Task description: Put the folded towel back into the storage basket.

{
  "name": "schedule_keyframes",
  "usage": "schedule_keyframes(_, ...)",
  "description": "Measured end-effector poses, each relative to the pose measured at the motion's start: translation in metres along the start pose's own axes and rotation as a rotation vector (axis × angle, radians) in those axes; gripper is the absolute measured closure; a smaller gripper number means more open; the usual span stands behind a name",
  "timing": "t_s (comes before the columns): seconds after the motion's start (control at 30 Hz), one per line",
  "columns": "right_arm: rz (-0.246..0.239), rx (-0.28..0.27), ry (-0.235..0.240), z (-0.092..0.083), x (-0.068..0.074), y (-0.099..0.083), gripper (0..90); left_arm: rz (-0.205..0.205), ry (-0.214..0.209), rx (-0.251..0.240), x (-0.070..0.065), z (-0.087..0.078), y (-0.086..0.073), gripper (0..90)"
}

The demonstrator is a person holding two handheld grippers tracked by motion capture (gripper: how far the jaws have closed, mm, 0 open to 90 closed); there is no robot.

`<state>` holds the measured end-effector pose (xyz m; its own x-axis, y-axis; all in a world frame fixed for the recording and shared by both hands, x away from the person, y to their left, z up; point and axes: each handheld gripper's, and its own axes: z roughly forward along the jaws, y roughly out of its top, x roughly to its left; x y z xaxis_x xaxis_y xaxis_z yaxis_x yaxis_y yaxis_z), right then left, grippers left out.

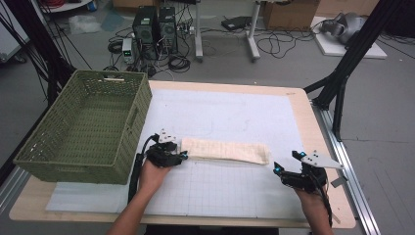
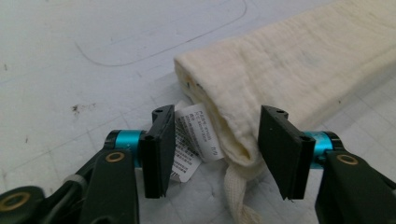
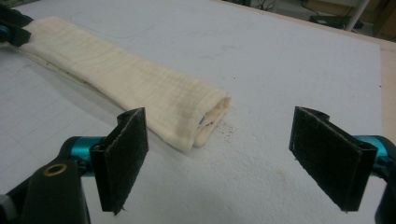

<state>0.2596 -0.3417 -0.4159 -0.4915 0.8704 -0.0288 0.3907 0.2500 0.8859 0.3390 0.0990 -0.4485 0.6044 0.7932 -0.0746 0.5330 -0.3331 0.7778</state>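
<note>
Nearest the person, the right gripper (image 1: 292,172) rests on the worktop (image 1: 230,196) with its fingers (image 3: 122,156) spread wide and nothing between them, just short of the near end of the folded cream cloth (image 1: 226,150). The left gripper (image 1: 177,155) sits at the cloth's other end, its fingers (image 2: 159,149) about half closed and straddling the corner where the care label (image 2: 196,135) and a hem loop stick out; the pads do not seem to press the fabric yet (a gap shows on both sides).

The cloth lies flat, folded into a long strip across the middle of the worktop, well apart from the green wicker basket (image 1: 73,161) at the far left. It looks light, soft and limp, so it will likely sag and unfold if lifted by one end. A pinch through all the layers at each short end should hold the fold.
</note>
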Motion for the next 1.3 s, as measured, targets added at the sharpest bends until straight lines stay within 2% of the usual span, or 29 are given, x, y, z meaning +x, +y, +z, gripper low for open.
schedule_keyframes(0.07,-0.001,0.0,0.001,0.0,0.0,0.0,18.1,0.029,-0.011,0.001,-0.001,0.0,0.0,52.7)
schedule_keyframes(0.33,-0.009,-0.001,-0.001,0.0,0.0,0.0,18.1,0.031,-0.039,-0.001,-0.002,0.0,0.0,59.0)
schedule_keyframes(0.47,-0.009,0.001,-0.002,0.0,0.0,0.001,18.2,0.059,-0.078,0.001,-0.005,0.0,0.0,72.8)
schedule_keyframes(0.5,-0.011,-0.001,-0.002,0.0,0.0,0.001,18.1,0.068,-0.076,0.006,-0.005,0.0,0.0,76.1)
schedule_keyframes(0.6,-0.009,0.003,0.001,0.0,0.0,0.0,18.2,0.036,-0.092,0.008,-0.004,0.0,0.0,80.5)
schedule_keyframes(0.63,-0.008,0.005,-0.001,0.0,0.0,0.0,18.2,0.029,-0.094,0.009,-0.004,0.0,0.0,81.2)
schedule_keyframes(0.83,-0.004,0.01,-0.005,0.002,0.001,0.001,19.5,0.049,-0.086,0.0,-0.005,-0.001,0.0,82.1)
schedule_keyframes(1.07,0.005,0.02,-0.009,0.011,-0.001,0.002,19.5,0.037,-0.096,-0.05,-0.006,-0.008,0.0,82.3)
schedule_keyframes(1.3,-0.011,0.035,0.001,0.023,0.004,0.005,19.5,0.027,-0.109,-0.083,-0.006,-0.013,0.001,82.3)
